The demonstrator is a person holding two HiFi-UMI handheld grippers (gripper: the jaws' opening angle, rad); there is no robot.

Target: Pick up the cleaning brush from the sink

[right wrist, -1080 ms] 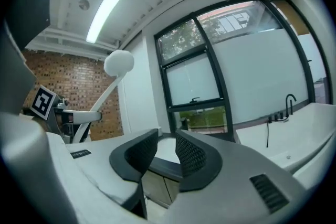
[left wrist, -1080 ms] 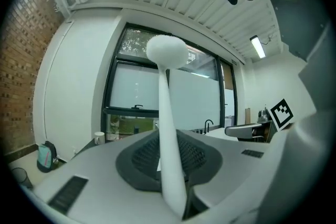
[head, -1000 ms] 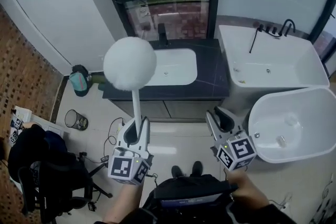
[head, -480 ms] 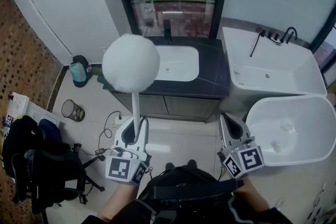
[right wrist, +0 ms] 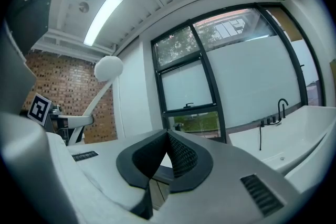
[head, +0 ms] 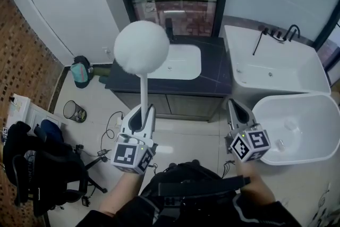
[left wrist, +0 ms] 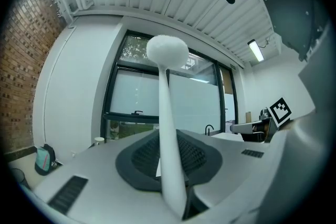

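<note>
The cleaning brush, a round white fluffy head [head: 141,46] on a thin white handle [head: 143,94], stands upright in the air in front of the sink [head: 183,64]. My left gripper [head: 143,110] is shut on the lower end of the handle; in the left gripper view the handle [left wrist: 170,139] rises between the pads to the head [left wrist: 167,51]. My right gripper [head: 234,104] hovers to the right over the floor, shut with nothing between its pads [right wrist: 176,152]. From the right gripper view the brush head [right wrist: 108,67] shows at the left.
The white basin sits in a dark counter [head: 215,80] under a window. A white bathtub [head: 281,69] with black taps and a second white tub [head: 300,130] stand at the right. A wire bin [head: 74,110], a teal bag [head: 81,73] and a black chair [head: 37,167] are at the left.
The right gripper has shifted a little to the right, nearer the round tub. The left gripper still holds the brush upright in much the same place.
</note>
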